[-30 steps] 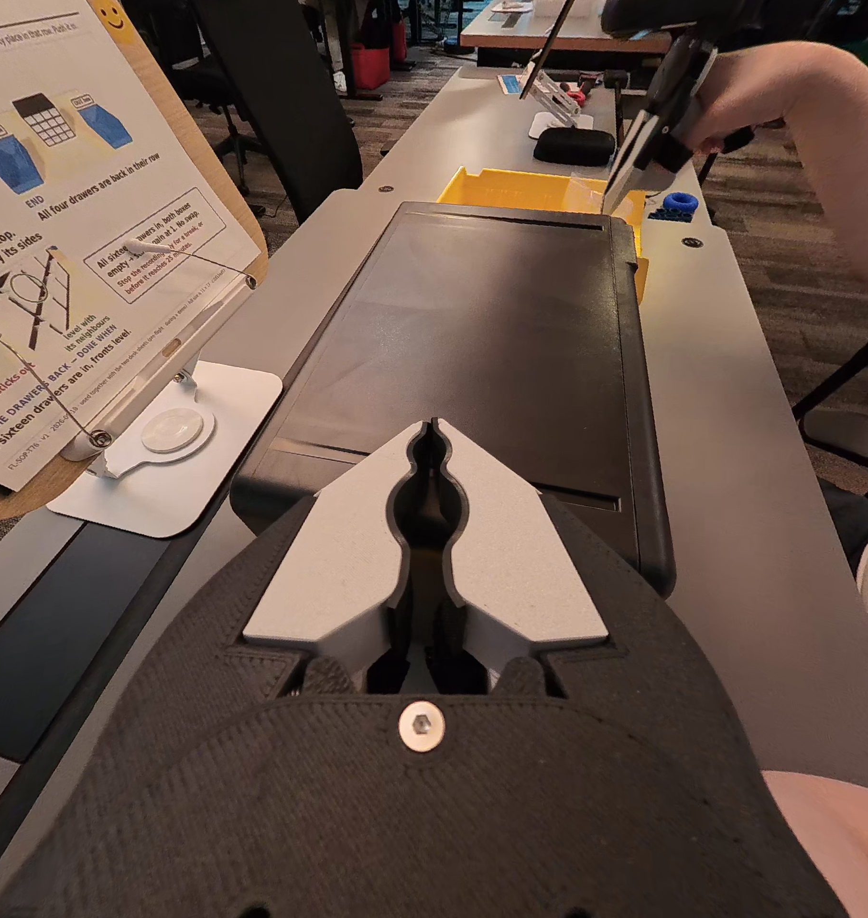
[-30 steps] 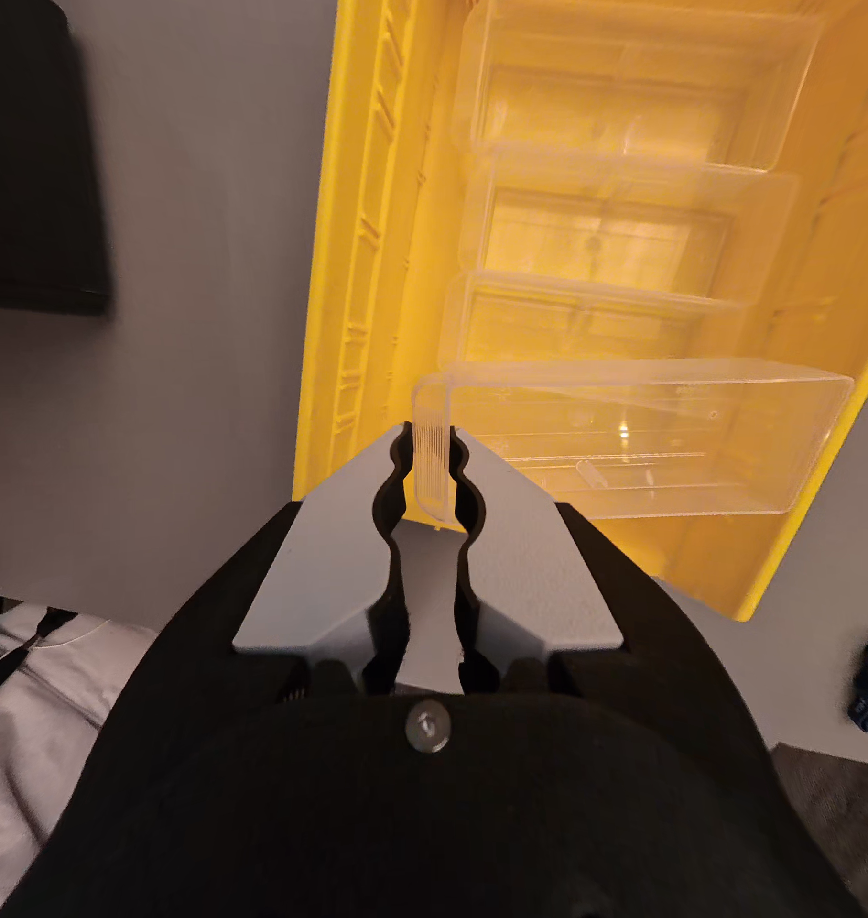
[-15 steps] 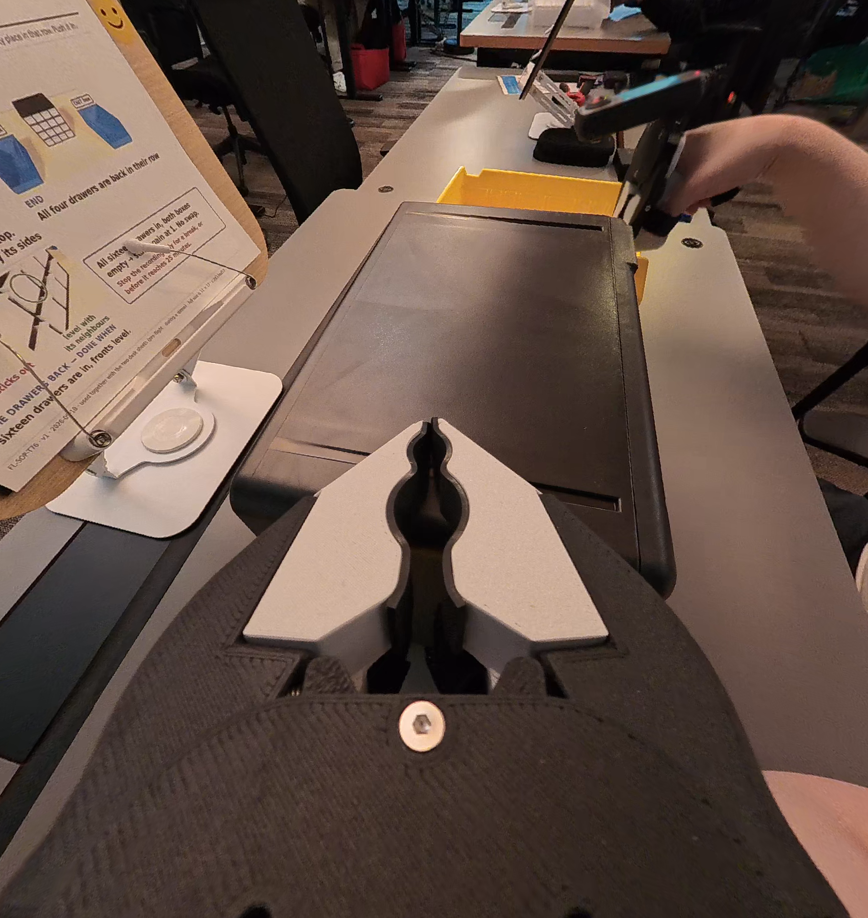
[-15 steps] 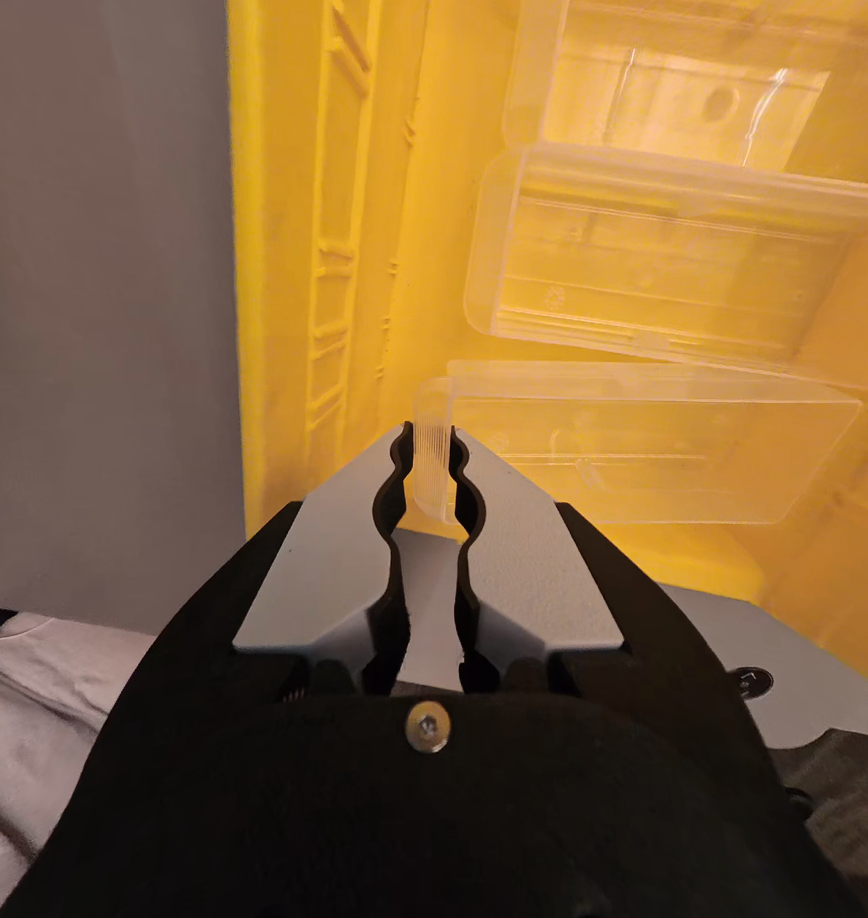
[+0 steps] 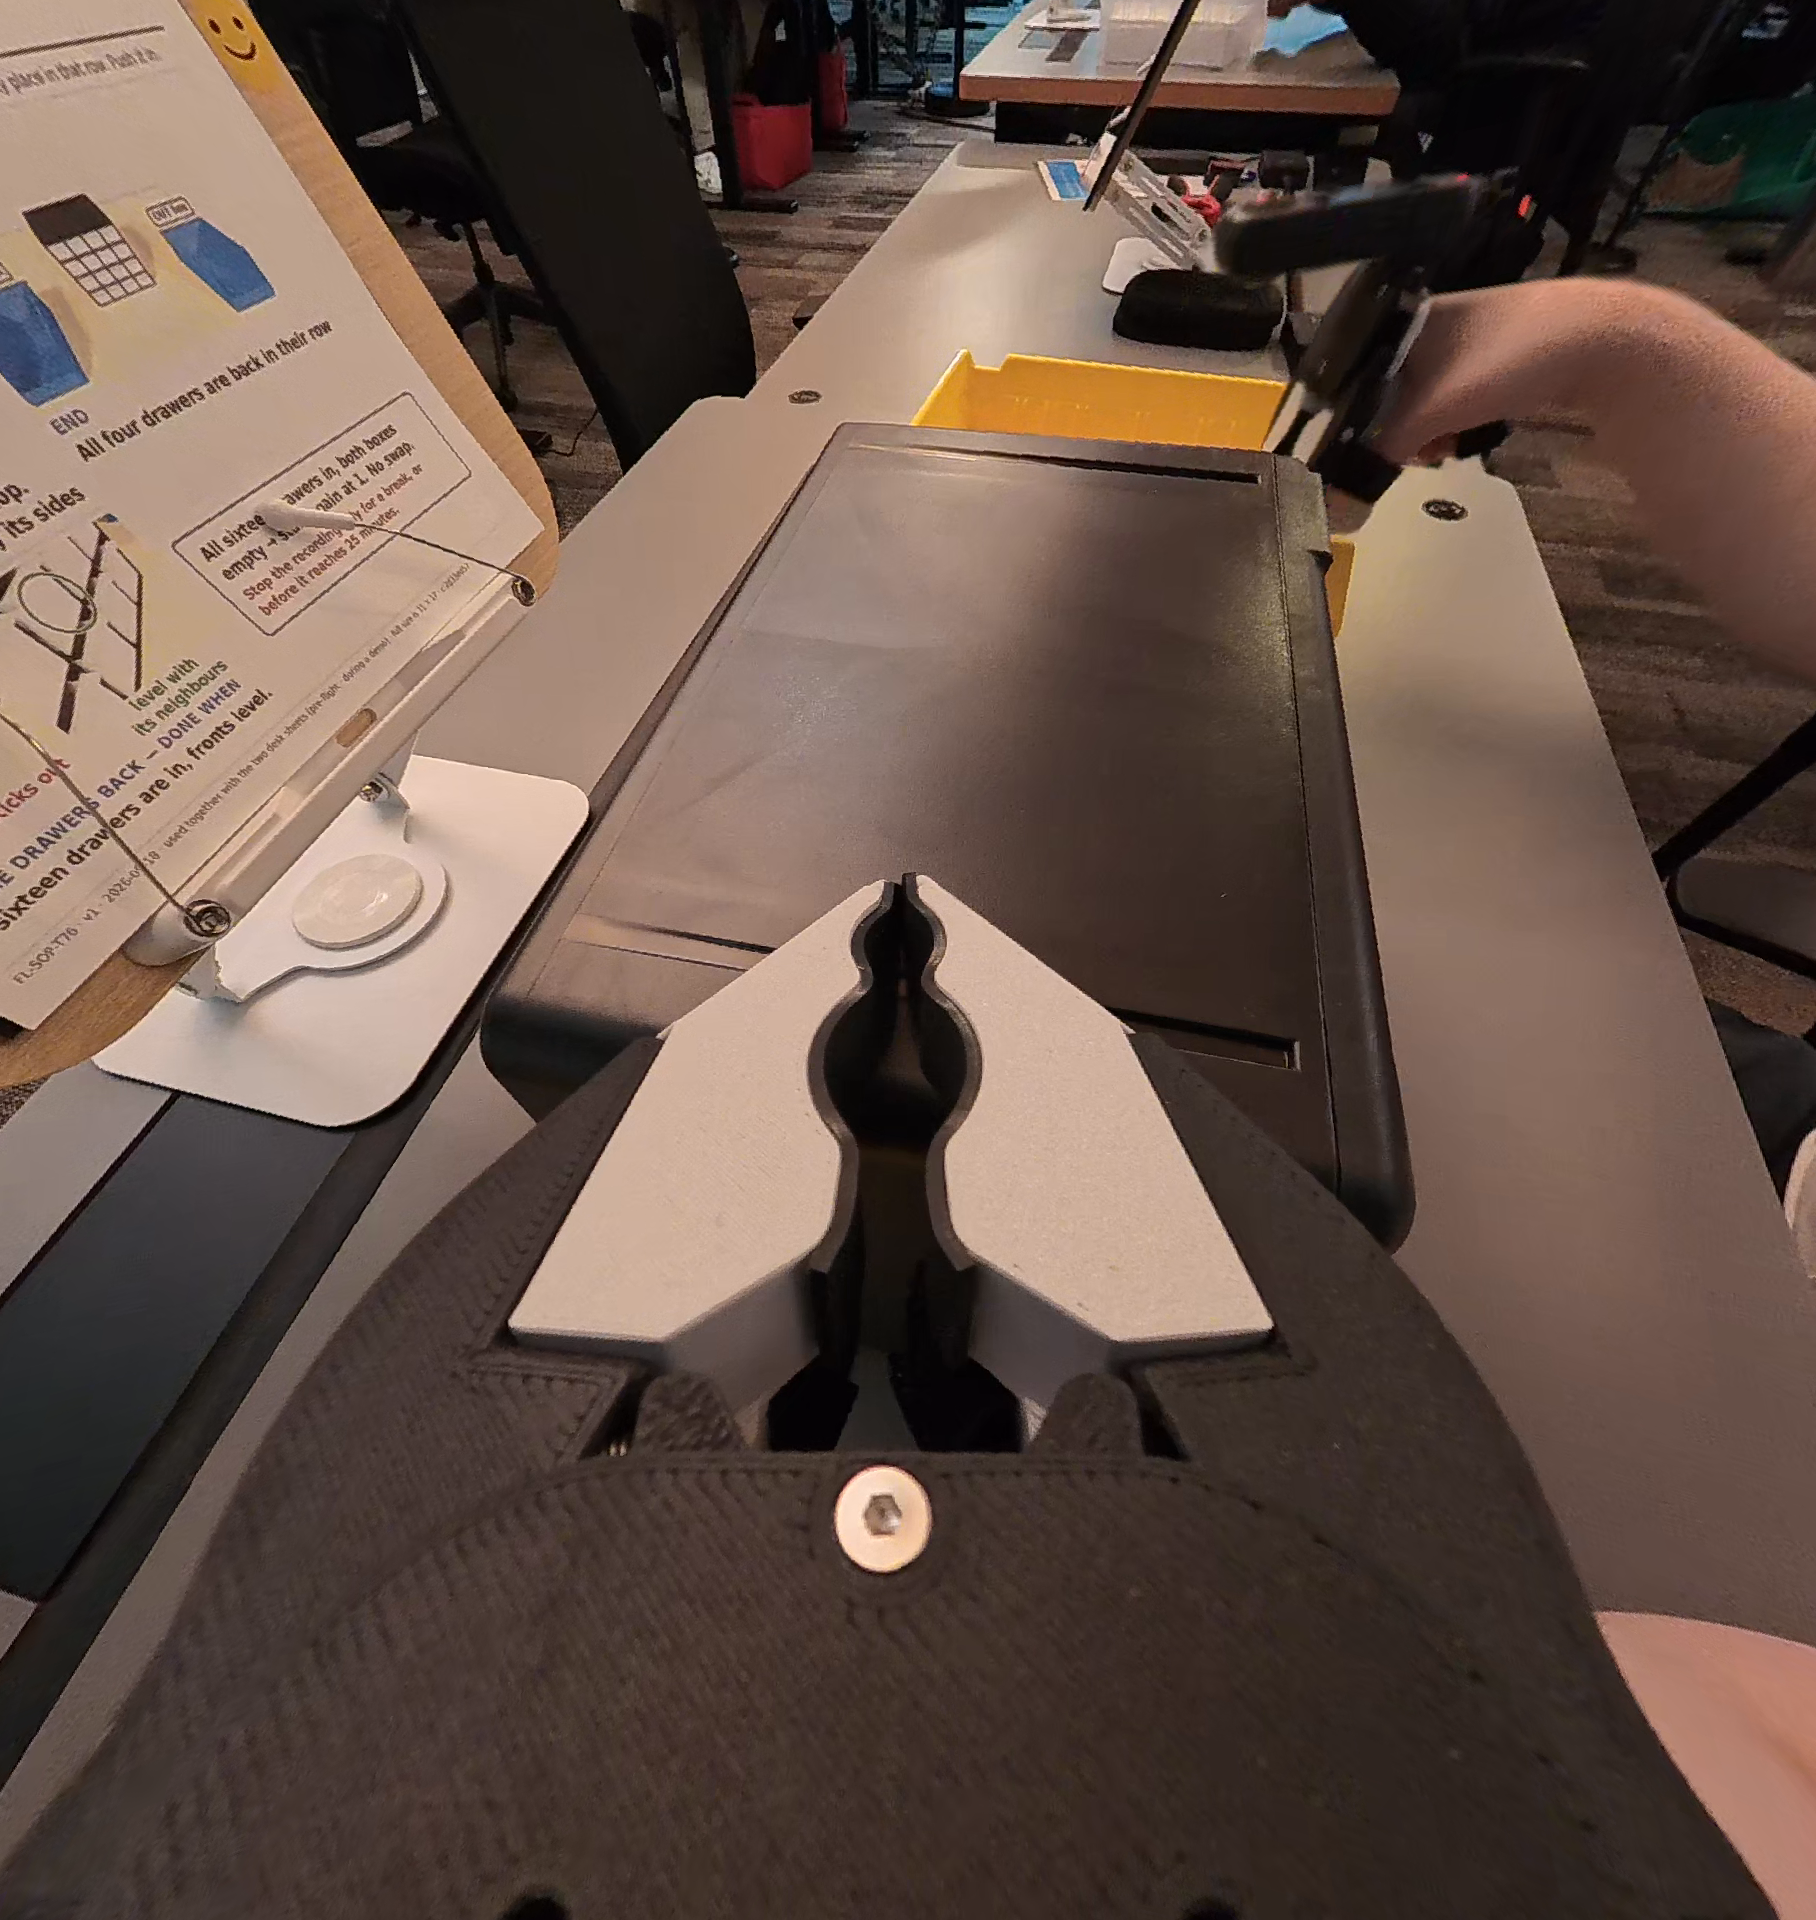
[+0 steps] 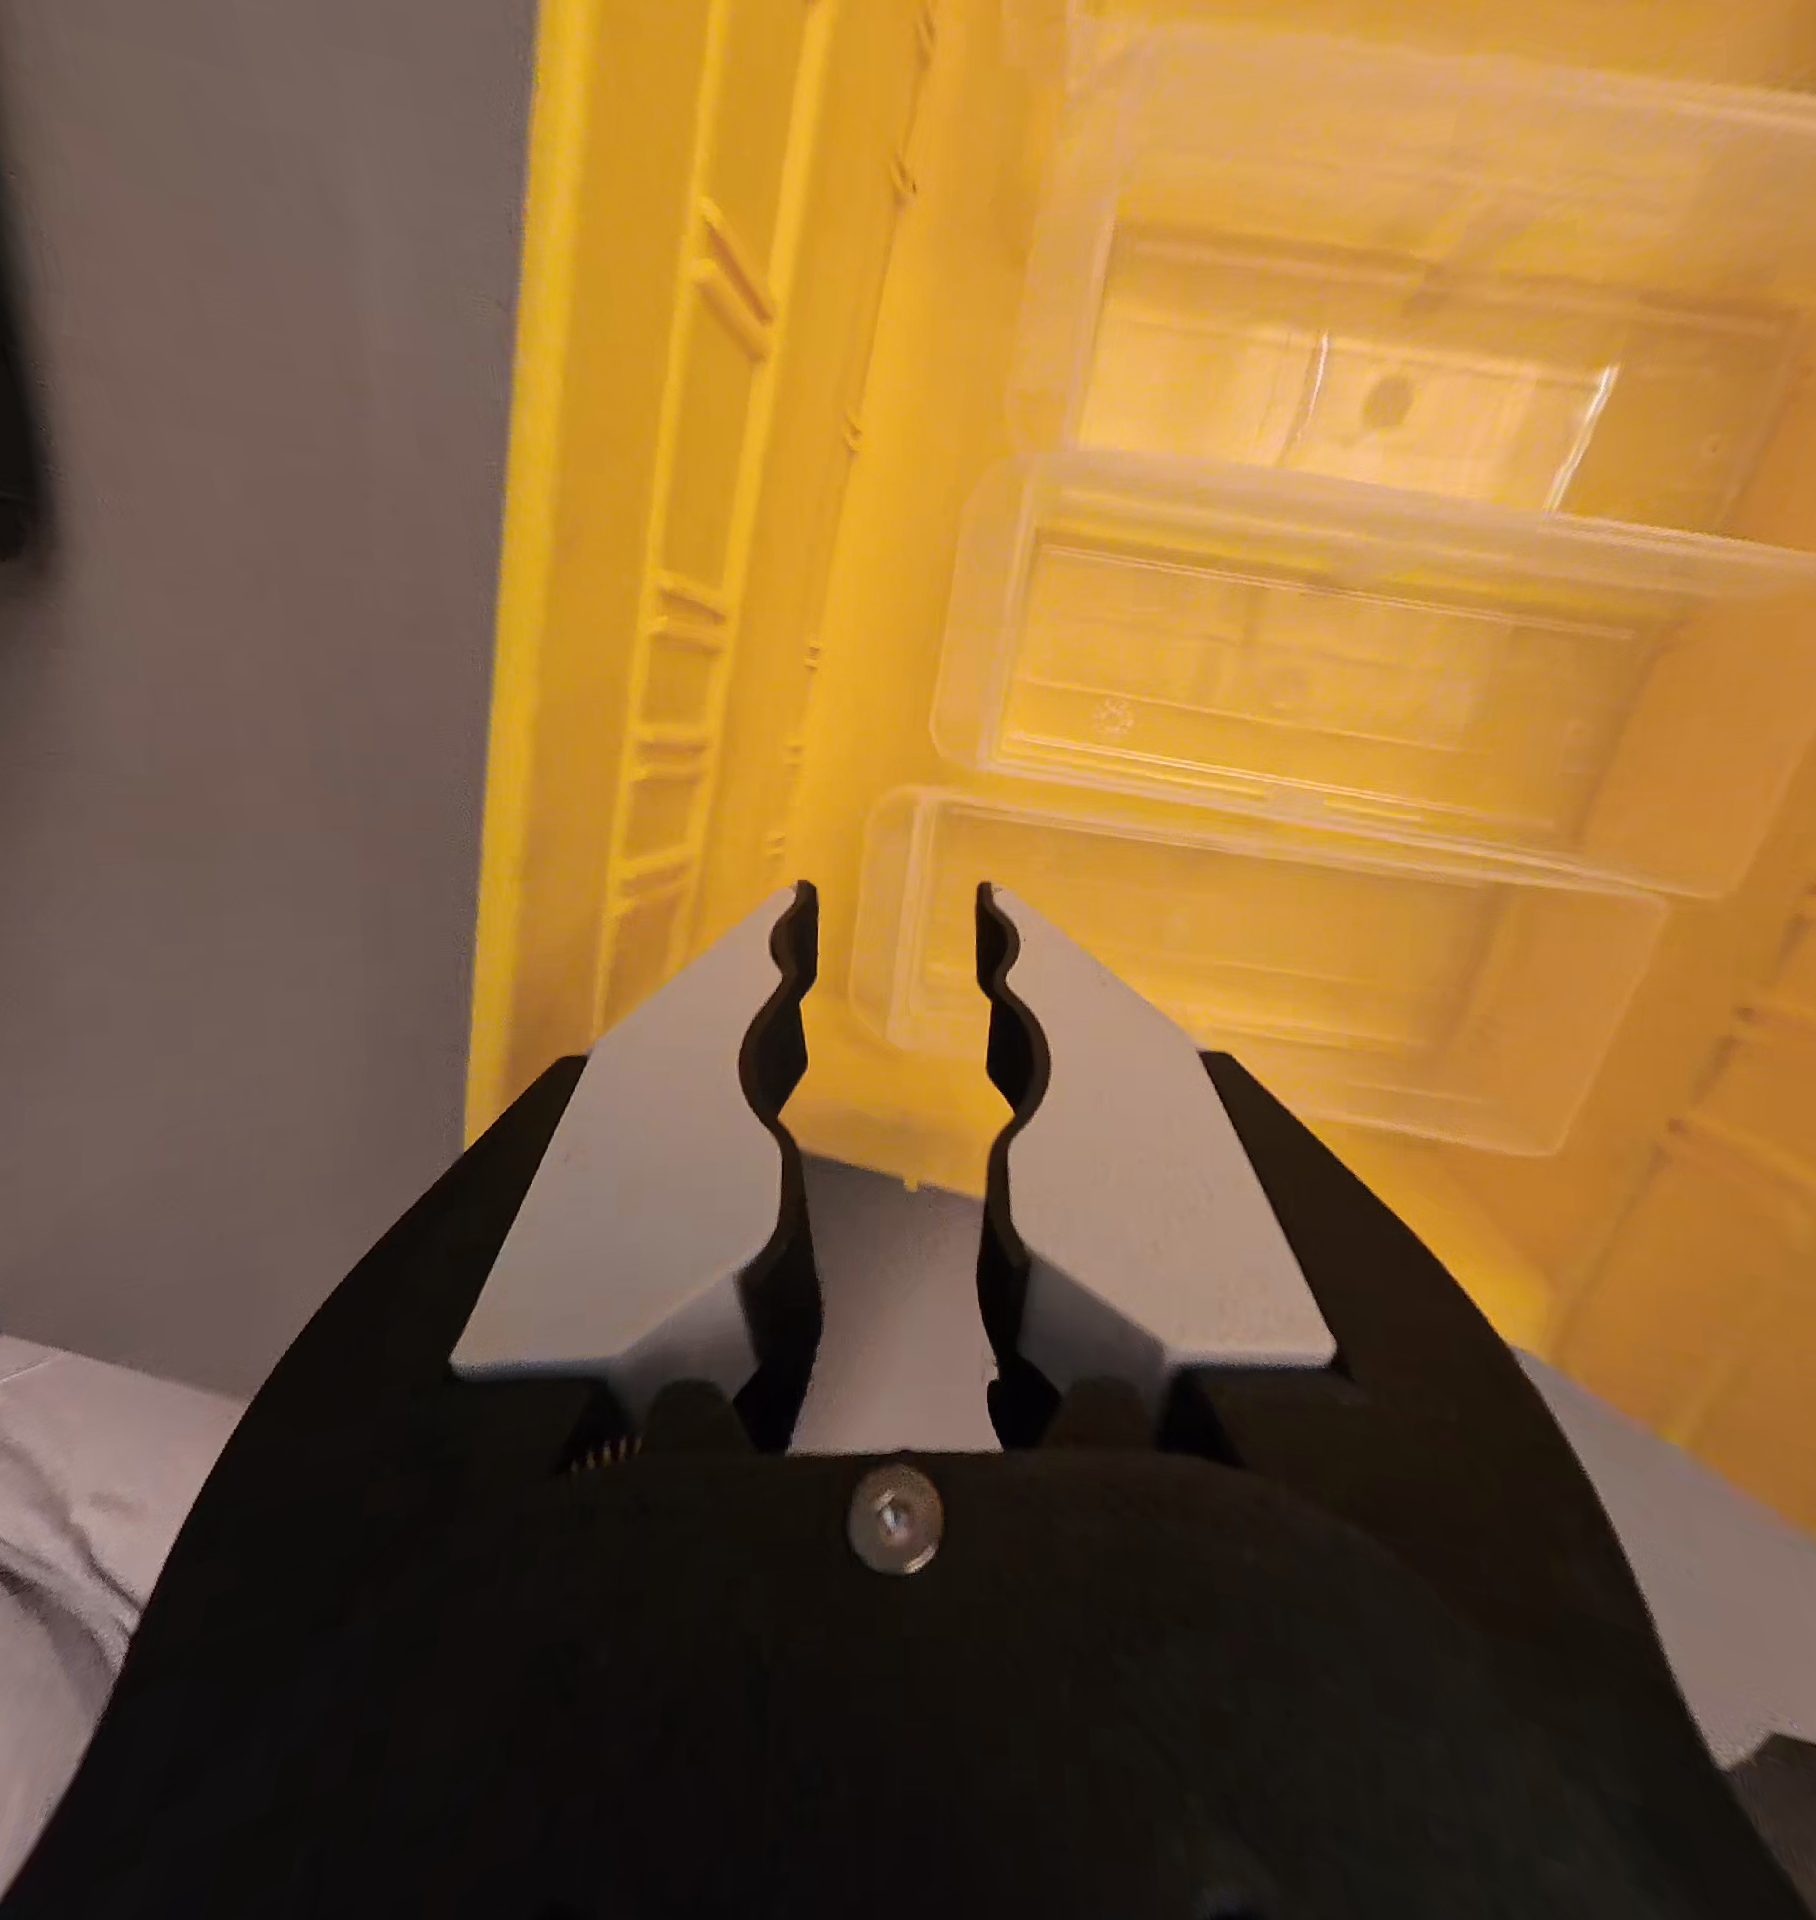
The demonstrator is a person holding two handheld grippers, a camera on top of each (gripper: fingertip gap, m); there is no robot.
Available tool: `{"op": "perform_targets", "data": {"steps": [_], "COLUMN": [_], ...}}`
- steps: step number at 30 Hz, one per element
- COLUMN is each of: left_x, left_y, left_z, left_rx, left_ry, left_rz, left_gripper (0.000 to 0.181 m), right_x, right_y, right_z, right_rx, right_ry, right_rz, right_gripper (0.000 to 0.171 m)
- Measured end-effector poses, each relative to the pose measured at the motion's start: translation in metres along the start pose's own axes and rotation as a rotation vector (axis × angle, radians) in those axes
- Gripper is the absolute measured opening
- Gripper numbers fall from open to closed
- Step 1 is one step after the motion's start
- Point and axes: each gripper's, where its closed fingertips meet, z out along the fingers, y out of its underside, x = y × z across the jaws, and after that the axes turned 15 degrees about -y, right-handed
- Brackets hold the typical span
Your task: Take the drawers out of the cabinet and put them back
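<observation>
The black cabinet (image 5: 997, 727) lies flat on the grey table, its top face toward me. My left gripper (image 5: 904, 883) is shut and empty, resting over the cabinet's near end. Beyond the cabinet's far end stands a yellow bin (image 5: 1091, 400), which fills the right wrist view (image 6: 675, 520). Three clear plastic drawers lie in it; the nearest drawer (image 6: 1247, 987) sits just past my right gripper (image 6: 893, 894), which is open and empty above the bin's near corner. The right gripper also shows in the left wrist view (image 5: 1351, 343), held in a hand.
An instruction sheet on a white stand (image 5: 156, 520) is to the left of the cabinet. A black pad (image 5: 1195, 307) and small tools lie farther back on the table. A chair (image 5: 571, 156) stands at the left beyond the table edge. Grey table surface (image 5: 1506, 935) runs along the cabinet's right. The tips of one gripper are about 50 cm away from the tips of the other. The nearest drawer (image 6: 1247, 987) is about 9 cm from my right fingertips.
My right gripper has opened and let go of the clear drawer's handle; the drawer now lies in the yellow bin. The left gripper has not moved.
</observation>
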Motion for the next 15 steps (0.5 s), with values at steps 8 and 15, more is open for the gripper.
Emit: {"op": "perform_targets", "data": {"steps": [8,15], "left_x": [0.000,-0.007], "left_y": [-0.007,-0.088], "left_z": [-0.001,-0.060], "left_rx": [0.008,0.439], "left_ry": [-0.050,-0.184], "left_rz": [0.050,-0.226], "left_gripper": [0.000,0.000], "right_x": [0.008,0.022], "right_y": [0.001,-0.008], "right_z": [-0.104,-0.143], "right_rx": [0.313,0.590], "right_ry": [0.148,0.221], "right_rz": [-0.152,-0.287], "right_gripper": [0.029,0.040]}}
